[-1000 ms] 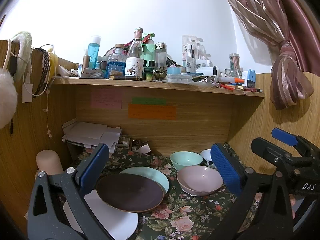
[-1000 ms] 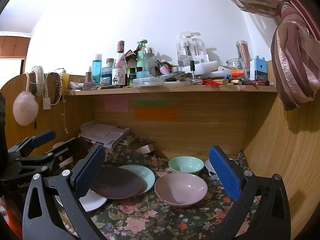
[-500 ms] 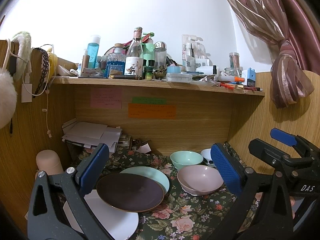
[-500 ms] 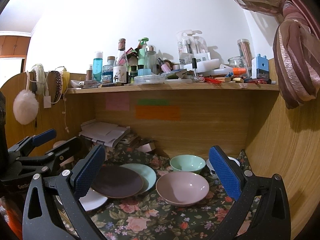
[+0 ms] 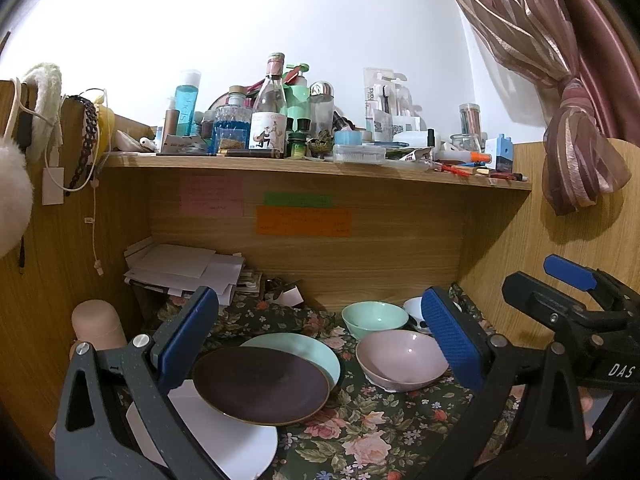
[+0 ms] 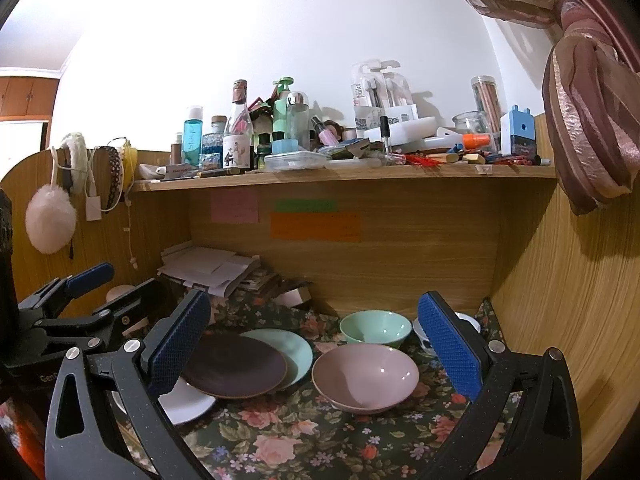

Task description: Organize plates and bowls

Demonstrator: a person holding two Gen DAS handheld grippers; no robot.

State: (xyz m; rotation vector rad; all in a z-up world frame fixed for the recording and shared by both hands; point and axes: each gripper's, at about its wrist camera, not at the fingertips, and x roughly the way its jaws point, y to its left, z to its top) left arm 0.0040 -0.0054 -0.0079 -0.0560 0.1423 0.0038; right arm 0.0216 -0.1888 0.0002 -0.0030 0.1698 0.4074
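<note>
On the floral cloth a dark brown plate overlaps a mint plate and a white plate. To their right stand a pink bowl, a mint bowl and a small white bowl. My left gripper is open and empty above the plates. My right gripper is open and empty, with the pink bowl, mint bowl, brown plate and mint plate between its fingers.
A wooden shelf crowded with bottles and boxes runs above the desk nook. A stack of papers lies at the back left. A beige cylinder stands at left. Wood panels close both sides. A curtain hangs at right.
The right wrist view has shifted slightly closer and lower toward the bowls. The left gripper has barely moved. No dish has moved.
</note>
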